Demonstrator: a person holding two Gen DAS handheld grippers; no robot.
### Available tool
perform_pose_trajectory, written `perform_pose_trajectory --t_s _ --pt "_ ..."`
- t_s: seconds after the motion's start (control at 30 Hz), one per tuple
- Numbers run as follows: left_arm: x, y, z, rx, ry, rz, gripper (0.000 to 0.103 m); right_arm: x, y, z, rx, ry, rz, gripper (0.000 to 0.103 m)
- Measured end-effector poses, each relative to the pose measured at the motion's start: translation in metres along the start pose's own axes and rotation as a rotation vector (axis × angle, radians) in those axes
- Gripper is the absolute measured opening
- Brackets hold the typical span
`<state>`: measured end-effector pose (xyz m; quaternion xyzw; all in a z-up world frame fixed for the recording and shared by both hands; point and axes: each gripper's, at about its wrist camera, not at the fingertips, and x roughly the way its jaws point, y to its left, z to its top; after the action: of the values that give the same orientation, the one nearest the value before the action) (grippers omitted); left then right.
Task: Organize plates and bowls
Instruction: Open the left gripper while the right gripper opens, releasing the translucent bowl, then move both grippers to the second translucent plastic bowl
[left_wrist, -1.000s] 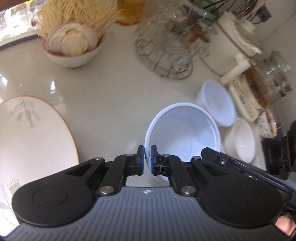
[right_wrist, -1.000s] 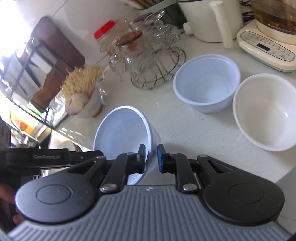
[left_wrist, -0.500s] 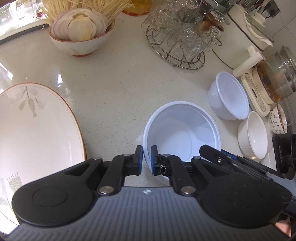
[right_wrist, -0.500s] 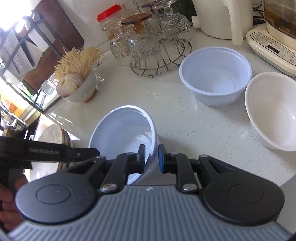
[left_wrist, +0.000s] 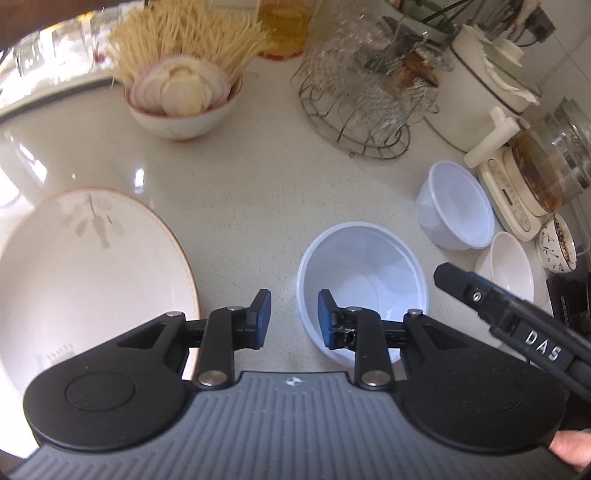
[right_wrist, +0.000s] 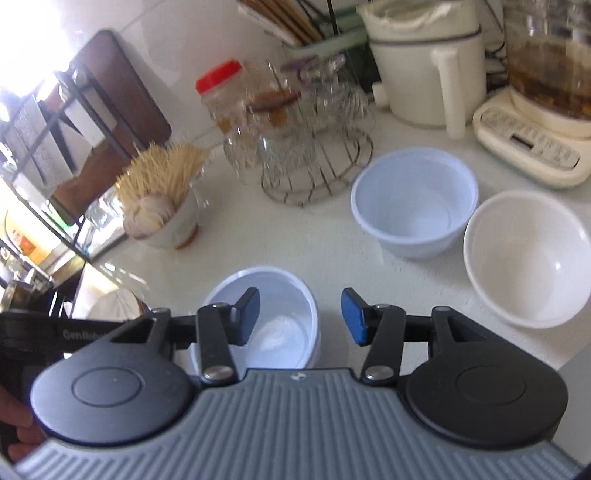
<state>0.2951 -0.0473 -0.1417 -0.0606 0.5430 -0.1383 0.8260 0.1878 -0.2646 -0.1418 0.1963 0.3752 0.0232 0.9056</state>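
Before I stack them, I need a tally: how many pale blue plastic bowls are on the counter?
2. One blue bowl sits just under both grippers, its rim between open jaws. The other stands further back beside the white bowl. More may lie out of view.

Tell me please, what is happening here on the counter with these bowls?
A person is tidying dishes with a handheld gripper in each hand. Both the left gripper and the right gripper have just been opening around the rim of the near pale plastic bowl, which now stands upright on the counter, released. Each gripper has one finger inside the bowl and one outside. A second plastic bowl, a white bowl and a large plate wait nearby.
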Motion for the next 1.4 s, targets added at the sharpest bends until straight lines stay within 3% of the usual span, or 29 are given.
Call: perform_pose_trajectory --t_s 0.47,0.57,0.93,1.4 --pt "-0.074 -0.007 0.014 0.155 -0.113 -0.102 0.032 -0.067 0.041 0.009 -0.021 -0.120 -0.075 0.052" --pt "-0.076 -0.008 0.013 0.184 -0.116 -0.082 0.032 -0.076 0.047 0.006 -0.006 -0.137 -0.093 0.052" --pt "-0.088 -0.011 0.007 0.261 -0.146 -0.135 0.032 -0.098 0.059 -0.009 0.011 -0.189 -0.174 0.052" --pt "-0.058 -0.055 0.027 0.247 -0.118 -0.167 0.032 -0.088 0.015 0.012 0.031 -0.171 -0.200 0.052"
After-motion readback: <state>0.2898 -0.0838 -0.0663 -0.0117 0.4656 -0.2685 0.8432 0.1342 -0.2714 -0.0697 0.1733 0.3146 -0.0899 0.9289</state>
